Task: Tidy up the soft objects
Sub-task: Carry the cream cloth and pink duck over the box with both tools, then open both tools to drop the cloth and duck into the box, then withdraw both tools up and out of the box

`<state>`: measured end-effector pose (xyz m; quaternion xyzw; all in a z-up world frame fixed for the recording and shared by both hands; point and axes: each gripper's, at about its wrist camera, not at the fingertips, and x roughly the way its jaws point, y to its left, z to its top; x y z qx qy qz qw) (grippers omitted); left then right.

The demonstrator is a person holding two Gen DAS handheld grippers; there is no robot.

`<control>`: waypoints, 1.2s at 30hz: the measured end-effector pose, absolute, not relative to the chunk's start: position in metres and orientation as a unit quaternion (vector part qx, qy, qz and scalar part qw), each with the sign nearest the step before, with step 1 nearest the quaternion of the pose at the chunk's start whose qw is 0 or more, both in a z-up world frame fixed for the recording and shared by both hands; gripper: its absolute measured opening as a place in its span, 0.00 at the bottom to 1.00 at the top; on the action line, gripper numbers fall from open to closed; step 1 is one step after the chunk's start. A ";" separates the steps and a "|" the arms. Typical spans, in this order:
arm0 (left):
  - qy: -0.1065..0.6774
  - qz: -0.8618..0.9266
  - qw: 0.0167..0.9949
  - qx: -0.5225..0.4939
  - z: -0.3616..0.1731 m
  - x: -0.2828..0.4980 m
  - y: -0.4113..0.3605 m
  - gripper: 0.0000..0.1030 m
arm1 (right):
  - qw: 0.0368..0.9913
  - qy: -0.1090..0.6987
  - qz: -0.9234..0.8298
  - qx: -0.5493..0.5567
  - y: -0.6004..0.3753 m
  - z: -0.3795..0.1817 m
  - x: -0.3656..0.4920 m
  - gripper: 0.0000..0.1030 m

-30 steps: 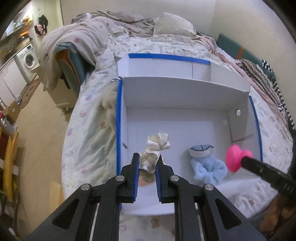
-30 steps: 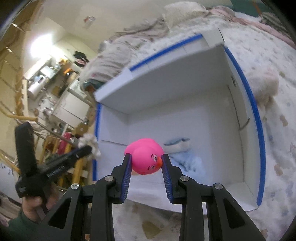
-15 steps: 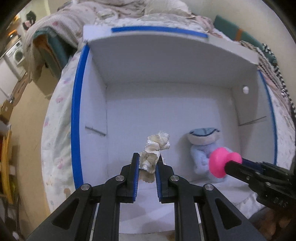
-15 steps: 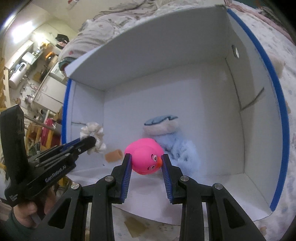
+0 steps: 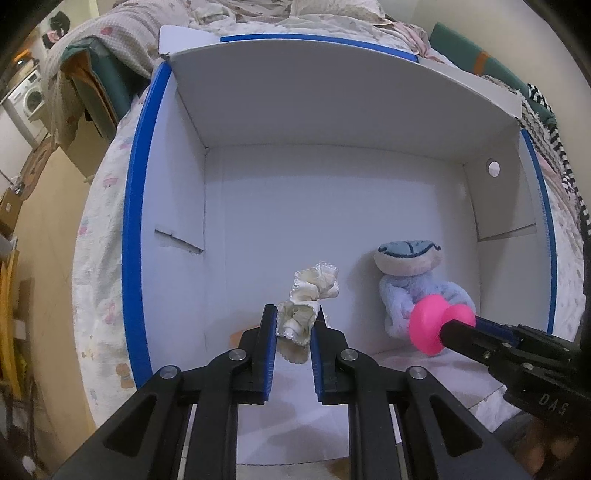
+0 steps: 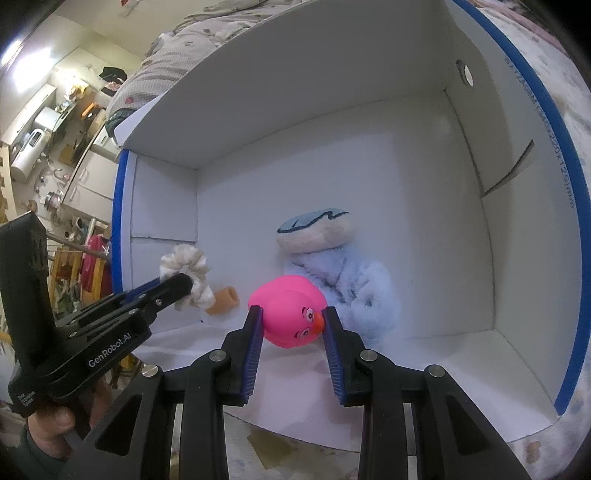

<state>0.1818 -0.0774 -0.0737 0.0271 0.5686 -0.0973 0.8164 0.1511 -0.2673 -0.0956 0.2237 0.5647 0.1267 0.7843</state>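
Observation:
My left gripper (image 5: 293, 325) is shut on a cream ruffled scrunchie (image 5: 308, 299) and holds it inside the white box (image 5: 295, 122) with blue edges, above its floor. The scrunchie also shows in the right wrist view (image 6: 188, 271). My right gripper (image 6: 291, 321) is shut on a pink rubber duck (image 6: 290, 314), held low in the box in front of a light blue plush toy (image 6: 332, 266). The duck (image 5: 437, 325) and plush (image 5: 406, 273) show at the right in the left wrist view. A small tan tube (image 6: 221, 301) lies on the box floor near the scrunchie.
The box lies on a bed with a patterned cover (image 5: 107, 258); pillows and blankets (image 5: 332, 14) are heaped behind it. A kitchen area with appliances (image 6: 40, 122) lies off to the left, below the bed.
Both grippers have moved forward and down into the box, each keeping its object. The duck now sits close in front of the blue plush.

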 end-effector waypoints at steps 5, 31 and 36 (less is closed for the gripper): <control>0.568 -0.095 0.817 0.031 -0.072 0.182 -0.077 0.19 | 0.786 0.562 0.121 0.229 -0.268 -0.096 0.152 0.33; 0.541 -0.084 0.837 -0.001 -0.053 0.174 -0.063 0.62 | 0.847 0.473 0.086 0.224 -0.282 -0.064 0.145 1.00; 0.536 -0.088 0.840 -0.002 -0.047 0.168 -0.062 0.62 | 0.848 0.473 0.087 0.224 -0.283 -0.064 0.144 1.00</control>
